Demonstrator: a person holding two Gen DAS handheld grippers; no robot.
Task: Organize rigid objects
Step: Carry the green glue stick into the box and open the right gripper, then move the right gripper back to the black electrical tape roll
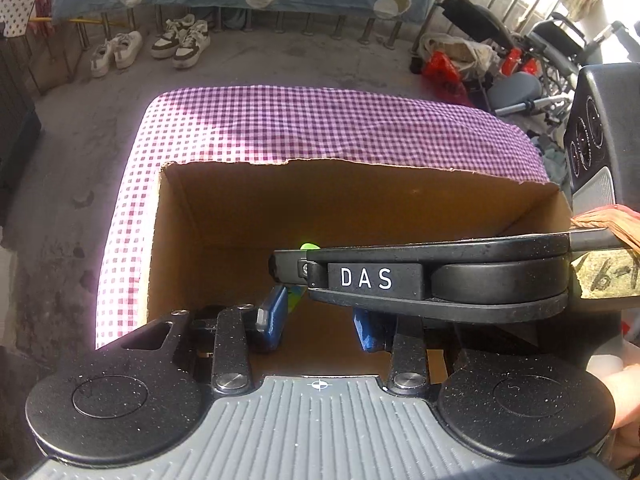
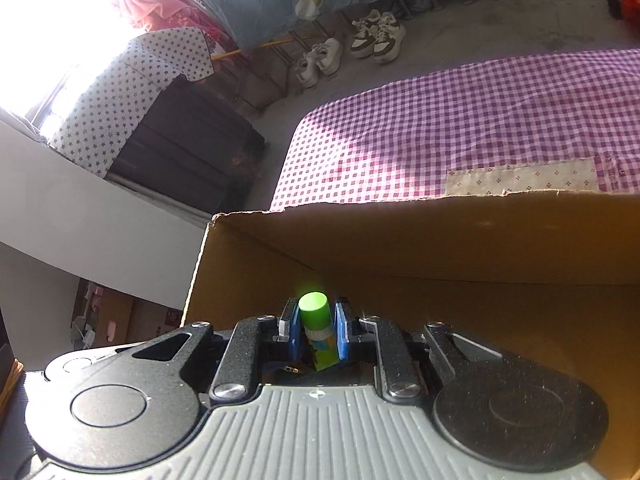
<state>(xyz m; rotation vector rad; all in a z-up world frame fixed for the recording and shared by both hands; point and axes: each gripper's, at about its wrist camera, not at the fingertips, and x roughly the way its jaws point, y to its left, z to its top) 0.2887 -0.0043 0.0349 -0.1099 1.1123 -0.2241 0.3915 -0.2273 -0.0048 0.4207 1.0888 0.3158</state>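
An open brown cardboard box (image 1: pixel 248 208) stands on a table with a purple checked cloth (image 1: pixel 320 120). My right gripper (image 2: pixel 317 330) is shut on a green cylindrical tube (image 2: pixel 315 312) with a printed label, held over the box (image 2: pixel 440 248) near its left wall. In the left wrist view the right gripper (image 1: pixel 400 280), marked DAS, crosses from the right above the box, and the tube's green tip (image 1: pixel 310 246) shows behind it. My left gripper (image 1: pixel 320 320) is open and empty, its blue pads (image 1: pixel 274 320) wide apart above the box's near side.
Pairs of sneakers (image 1: pixel 180 40) sit on the concrete floor beyond the table. A wheelchair and red bags (image 1: pixel 500 64) are at the far right. A dark cabinet (image 2: pixel 188 148) and a white wall (image 2: pixel 80 216) stand left of the table. A patterned patch (image 2: pixel 520 178) lies on the cloth.
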